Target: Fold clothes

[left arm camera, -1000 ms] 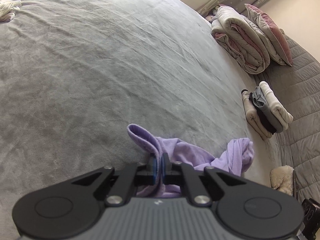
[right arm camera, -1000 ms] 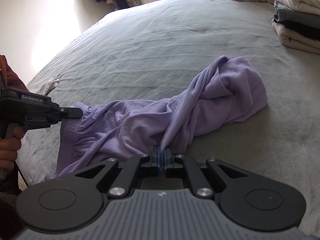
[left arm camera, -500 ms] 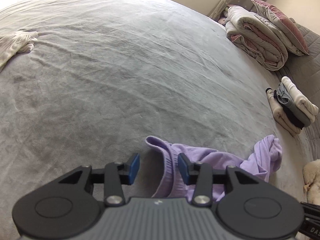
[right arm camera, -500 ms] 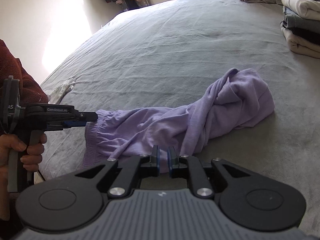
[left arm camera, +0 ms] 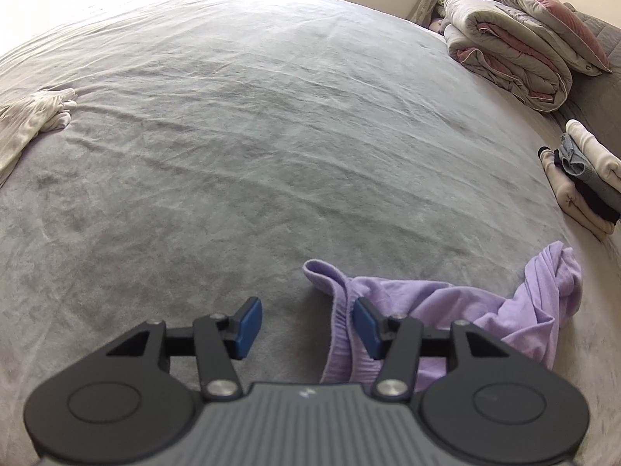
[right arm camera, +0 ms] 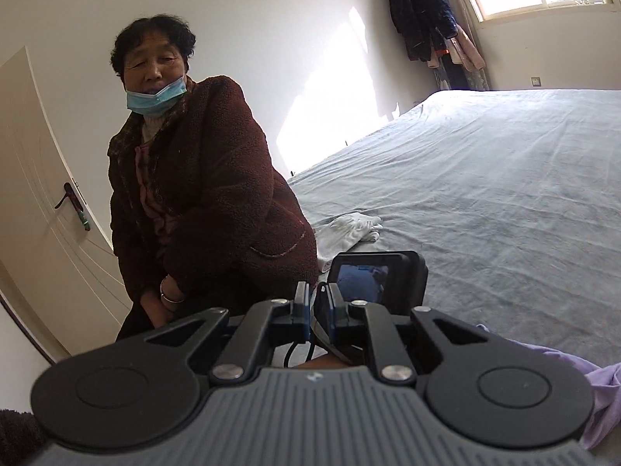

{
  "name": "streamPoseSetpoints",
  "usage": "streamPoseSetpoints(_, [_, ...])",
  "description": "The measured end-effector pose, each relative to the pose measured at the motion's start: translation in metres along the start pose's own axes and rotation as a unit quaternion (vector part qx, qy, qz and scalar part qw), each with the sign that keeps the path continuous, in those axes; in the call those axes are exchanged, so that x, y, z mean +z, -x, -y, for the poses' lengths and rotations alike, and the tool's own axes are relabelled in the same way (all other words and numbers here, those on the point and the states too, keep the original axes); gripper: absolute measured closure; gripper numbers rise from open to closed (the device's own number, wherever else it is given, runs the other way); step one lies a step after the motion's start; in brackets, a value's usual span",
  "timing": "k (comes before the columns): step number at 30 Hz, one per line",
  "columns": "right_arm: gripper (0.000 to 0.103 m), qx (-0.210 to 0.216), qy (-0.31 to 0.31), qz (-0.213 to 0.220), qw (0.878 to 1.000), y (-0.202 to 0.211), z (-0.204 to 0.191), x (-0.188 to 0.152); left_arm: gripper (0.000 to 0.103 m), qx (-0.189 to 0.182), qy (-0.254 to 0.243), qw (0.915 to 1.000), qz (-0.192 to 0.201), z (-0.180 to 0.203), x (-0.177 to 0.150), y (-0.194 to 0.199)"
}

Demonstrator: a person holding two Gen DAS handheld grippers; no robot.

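Note:
A crumpled purple garment [left arm camera: 465,306] lies on the grey bed [left arm camera: 271,136], its waistband end toward me. My left gripper [left arm camera: 306,326] hovers over that end with its jaws opening. The waistband edge lies between them beside the right pad [left arm camera: 366,328], and neither pad presses on it. My right gripper [right arm camera: 319,314] is raised off the bed and turned toward the room, its pads a narrow gap apart with nothing between them. Only a corner of the purple garment [right arm camera: 605,400] shows at the lower right of the right wrist view.
A person in a dark red coat [right arm camera: 209,194] sits at the bed's edge, by a door [right arm camera: 39,194]. A white garment [left arm camera: 35,112] lies at the bed's left side. A stack of folded clothes [left arm camera: 582,178] and a rolled quilt with a pillow [left arm camera: 512,50] sit at the right.
My left gripper opened and let go of the purple waistband. My right gripper let go of the garment, rose and swung left, away from the bed and toward the person.

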State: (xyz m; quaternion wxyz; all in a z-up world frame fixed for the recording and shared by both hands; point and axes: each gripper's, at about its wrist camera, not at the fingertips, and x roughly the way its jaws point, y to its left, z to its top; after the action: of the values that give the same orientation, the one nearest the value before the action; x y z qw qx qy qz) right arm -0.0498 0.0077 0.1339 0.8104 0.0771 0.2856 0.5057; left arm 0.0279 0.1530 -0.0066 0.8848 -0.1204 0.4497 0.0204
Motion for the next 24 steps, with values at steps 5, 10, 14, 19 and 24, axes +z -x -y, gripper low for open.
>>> streamPoseSetpoints(5, [0.088, -0.008, 0.001, -0.005, 1.000, -0.022, -0.002, 0.002, 0.049, 0.000, -0.005, 1.0000, 0.001, 0.001, 0.000, 0.001])
streamPoseSetpoints(10, [0.088, -0.022, -0.006, 0.010, 1.000, -0.004, 0.011, 0.000, 0.048, -0.023, 0.015, 0.9995, -0.012, -0.008, 0.003, 0.000])
streamPoseSetpoints(14, [0.085, -0.075, -0.038, 0.012, 0.996, 0.019, 0.048, -0.008, 0.048, -0.069, 0.052, 0.9958, -0.028, -0.018, 0.005, -0.002])
streamPoseSetpoints(19, [0.073, -0.158, -0.092, -0.002, 0.983, 0.031, 0.111, -0.034, 0.049, -0.107, 0.090, 0.9893, -0.043, -0.020, 0.007, -0.012])
streamPoseSetpoints(24, [0.072, -0.213, -0.150, -0.012, 0.965, 0.037, 0.167, -0.064, 0.076, -0.100, 0.112, 0.9867, -0.062, -0.018, 0.007, -0.035])
